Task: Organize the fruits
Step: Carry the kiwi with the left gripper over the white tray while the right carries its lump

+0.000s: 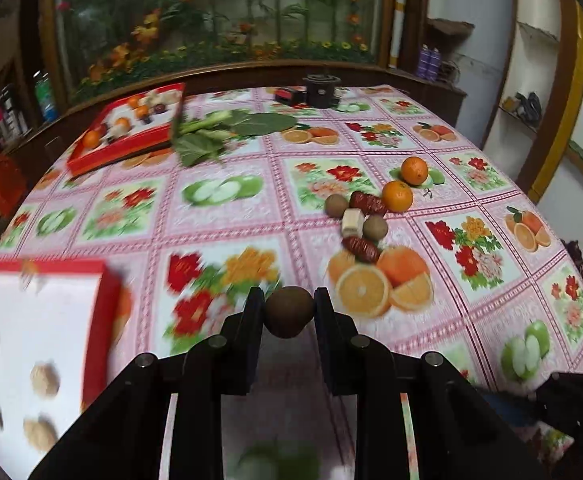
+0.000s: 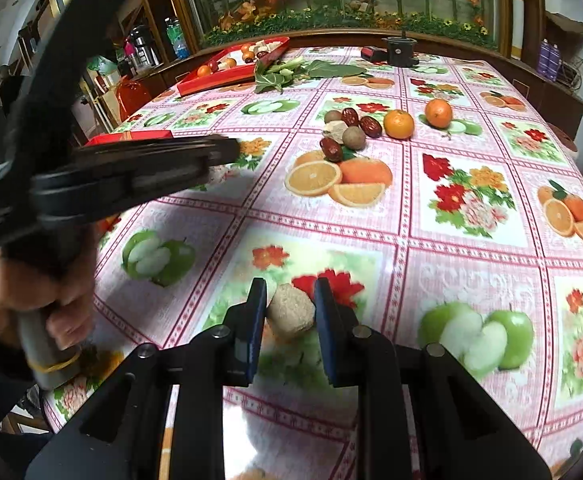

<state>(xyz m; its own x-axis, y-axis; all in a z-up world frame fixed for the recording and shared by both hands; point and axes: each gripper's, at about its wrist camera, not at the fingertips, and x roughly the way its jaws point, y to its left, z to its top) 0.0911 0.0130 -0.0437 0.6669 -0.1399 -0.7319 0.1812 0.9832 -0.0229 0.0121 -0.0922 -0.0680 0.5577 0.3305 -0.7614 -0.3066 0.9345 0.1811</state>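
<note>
Near the table's front edge, left gripper (image 1: 288, 307) is clamping a brown round fruit (image 1: 289, 311) beside the red tray (image 1: 107, 292), w/ some pieces already inside. Right gripper (image 2: 290, 306) is pinching a beige chunk (image 2: 291, 312). Further mid-table, approx. nine pieces incl. oranges (image 1: 397, 196) are waiting.

You see a pink checked cloth (image 2: 331, 216) printed with oranges, green apples and red flowers; on it, two orange fruits (image 2: 399, 123) beside dark red dates (image 2: 370, 126); black fingers (image 2: 257, 312).
</note>
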